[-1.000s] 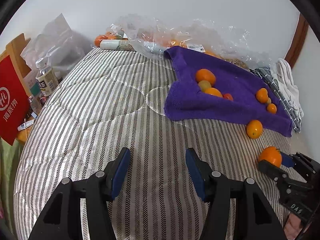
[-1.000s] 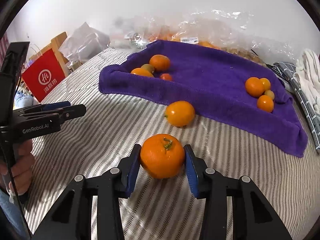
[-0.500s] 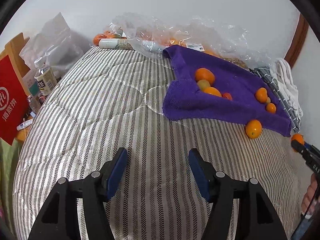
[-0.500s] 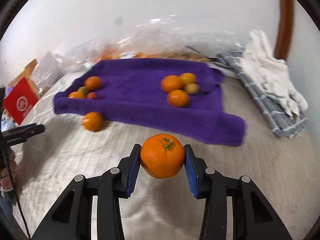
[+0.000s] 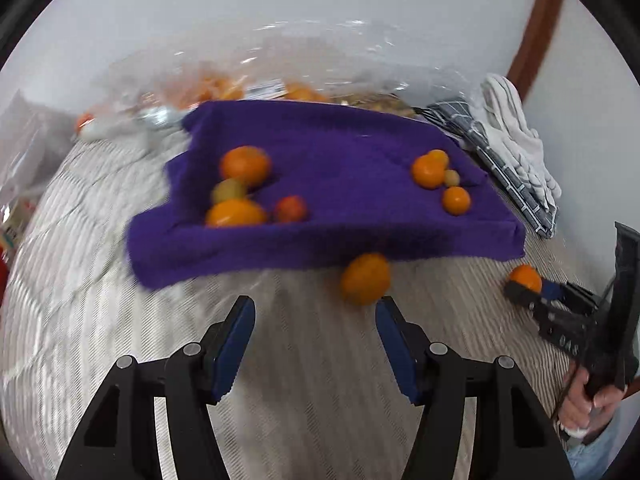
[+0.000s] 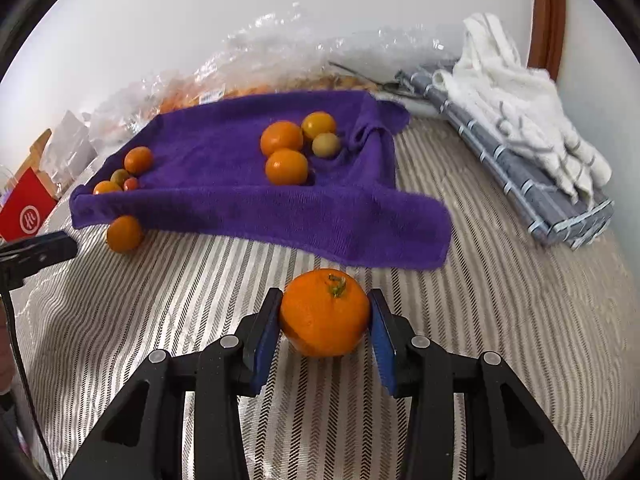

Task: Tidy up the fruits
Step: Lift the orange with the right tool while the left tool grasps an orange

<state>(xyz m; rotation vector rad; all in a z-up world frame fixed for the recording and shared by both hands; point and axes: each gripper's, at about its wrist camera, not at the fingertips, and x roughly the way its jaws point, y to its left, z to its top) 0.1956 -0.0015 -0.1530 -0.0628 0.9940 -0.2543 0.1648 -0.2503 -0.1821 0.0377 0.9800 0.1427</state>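
Note:
A purple towel [image 5: 340, 168] [image 6: 224, 160] lies on the striped bed with two clusters of fruit on it. The left cluster [image 5: 244, 184] holds oranges, a greenish fruit and a small red one. The right cluster [image 6: 294, 148] holds oranges and a greenish fruit. My right gripper [image 6: 325, 332] is shut on a stemmed orange [image 6: 325, 312] above the bed, short of the towel's near right corner. A loose orange [image 5: 366, 278] [image 6: 124, 234] lies on the bed at the towel's front edge. My left gripper [image 5: 316, 340] is open and empty, just short of that loose orange.
Clear plastic bags [image 6: 280, 64] with more fruit line the wall behind the towel. Folded grey and white cloths [image 6: 520, 140] lie at the right. A red paper bag [image 6: 24, 212] stands off the bed's left side. A hand [image 5: 592, 404] holds the right gripper's handle.
My left gripper swung right toward the towel, and the loose orange now sits just ahead of its fingers. My right gripper carried the stemmed orange rightward, from by the loose orange toward the towel's right corner.

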